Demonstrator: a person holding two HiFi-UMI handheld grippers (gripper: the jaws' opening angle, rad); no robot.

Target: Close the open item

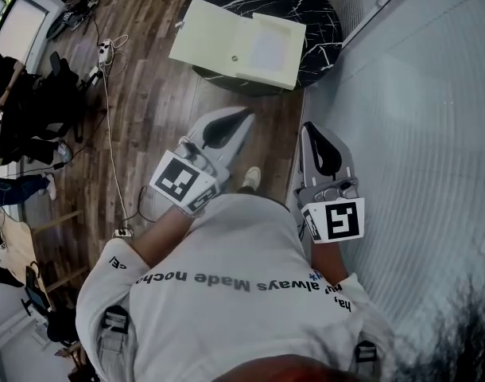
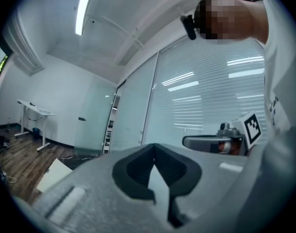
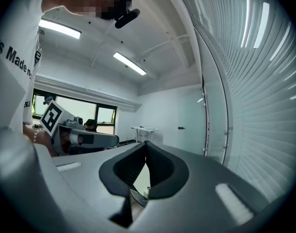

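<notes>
Nearest the camera, a white printed shirt [image 1: 226,277] fills the lower head view. The hands are largely hidden behind each gripper's marker cube [image 1: 181,181]. The left gripper [image 1: 246,115] and right gripper [image 1: 312,127] are held level, side by side and apart. Each body is a smooth grey moulded shell carrying matt black, curved pads.

Left gripper view: the fingers [image 2: 133,171] are pressed together at the tips with nothing between them. A narrow wedge-shaped gap shows behind the tips. Right gripper view: the fingers [image 3: 162,171] likewise meet at the tips and hold nothing.

Below and between the two pairs of fingers, a pale shoe [image 1: 251,177] stands on a floor [image 1: 147,94] of dark wood planks.

The box [image 1: 238,42] lies ahead of the left fingers, well apart from them, and ahead and to the left of the right fingers. It is flat, rectangular and pale cream. It lies opened out in two panels on a round black counter [image 1: 318,22] with white marble veining. In the left gripper view only one corner shows, to the left of the fingers; the shell cuts off the rest. In the right gripper view, a curved dark edge under the fingertips is probably the counter rim.

To the right of the right fingers runs a glass wall [image 1: 417,134] with fine horizontal stripes. To the left of the left fingers, a thin cable [image 1: 109,134] trails across the floor.
</notes>
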